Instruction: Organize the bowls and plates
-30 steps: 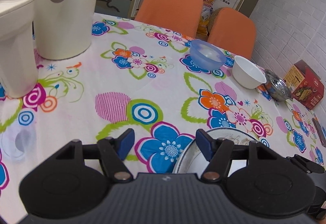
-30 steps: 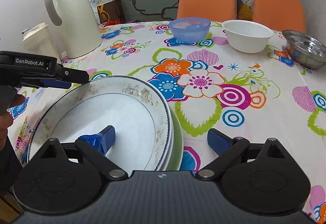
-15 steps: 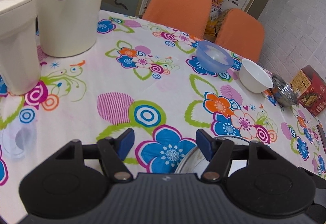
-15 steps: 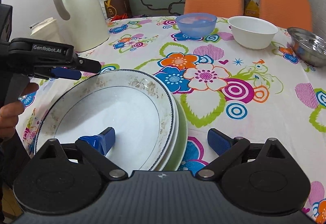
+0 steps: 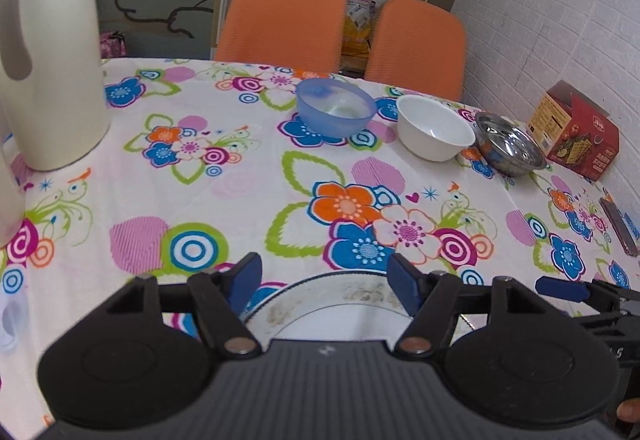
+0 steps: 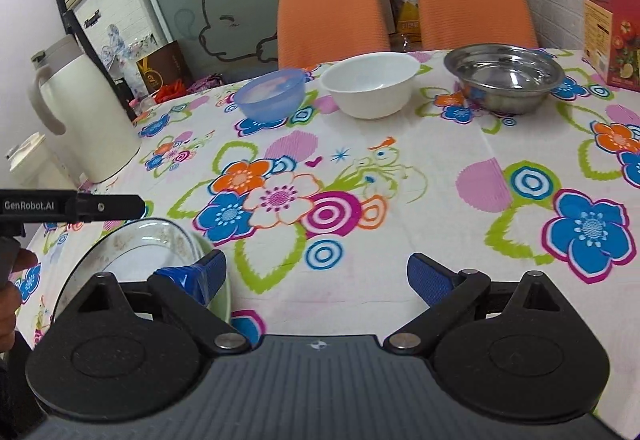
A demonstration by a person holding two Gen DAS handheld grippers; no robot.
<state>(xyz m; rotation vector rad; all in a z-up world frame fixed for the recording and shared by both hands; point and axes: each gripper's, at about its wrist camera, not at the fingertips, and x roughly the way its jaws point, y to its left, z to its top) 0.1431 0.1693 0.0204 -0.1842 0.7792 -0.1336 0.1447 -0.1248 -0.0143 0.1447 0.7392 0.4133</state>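
Blue-padded jaws stand wide apart on both tools, gripping nothing! The left gripper (image 5: 325, 280) hangs over the stacked plates (image 5: 340, 304), white with a worn floral rim and a green one underneath, sitting low between its fingers. The right gripper (image 6: 316, 276) has those plates off beside its left finger, near the table's front edge. Far across the flowered tablecloth (image 6: 400, 176), in a row: blue bowl (image 6: 269, 93), white bowl (image 6: 370, 83), steel bowl (image 6: 504, 76).
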